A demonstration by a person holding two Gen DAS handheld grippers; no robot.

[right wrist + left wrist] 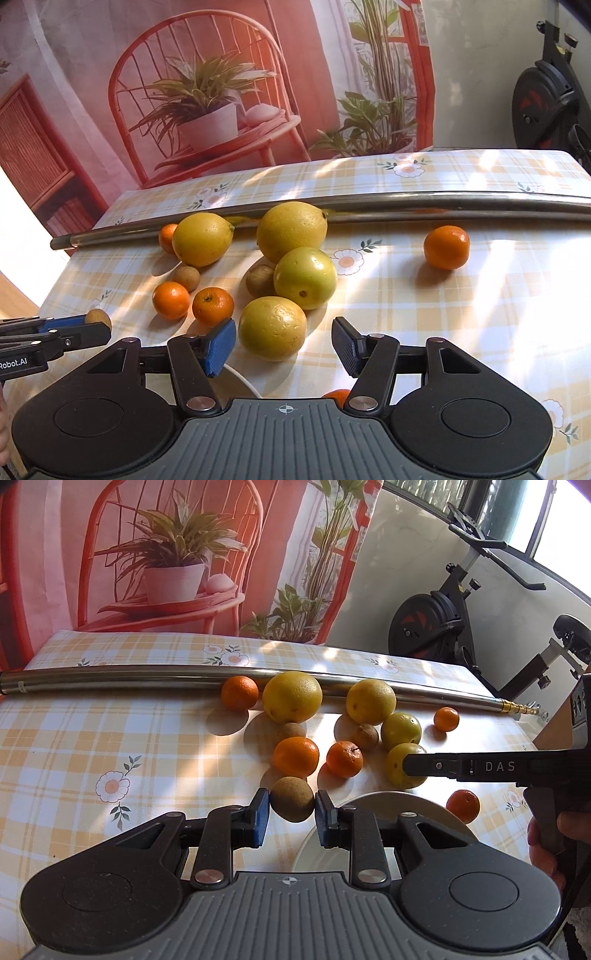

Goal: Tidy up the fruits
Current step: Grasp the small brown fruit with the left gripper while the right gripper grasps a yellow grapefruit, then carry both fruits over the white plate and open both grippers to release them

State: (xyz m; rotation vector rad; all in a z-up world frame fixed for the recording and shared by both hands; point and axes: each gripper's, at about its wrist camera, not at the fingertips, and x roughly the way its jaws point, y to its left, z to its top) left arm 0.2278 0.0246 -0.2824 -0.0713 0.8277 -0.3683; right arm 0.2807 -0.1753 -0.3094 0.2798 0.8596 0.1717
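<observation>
Fruits are round and roll easily: left hand-held gripper (291, 808) pinches a brown kiwi (291, 799) at its middle, while right hand-held gripper (283, 345) is spread around a yellow-green citrus (272, 328).

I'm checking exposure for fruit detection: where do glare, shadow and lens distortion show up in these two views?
Left wrist: sun glare washes out the tablecloth between the fruits; the metal rod bows from fisheye distortion. Right wrist: bright sun streaks across the cloth at right; the lone orange casts a soft shadow toward the camera.
</observation>
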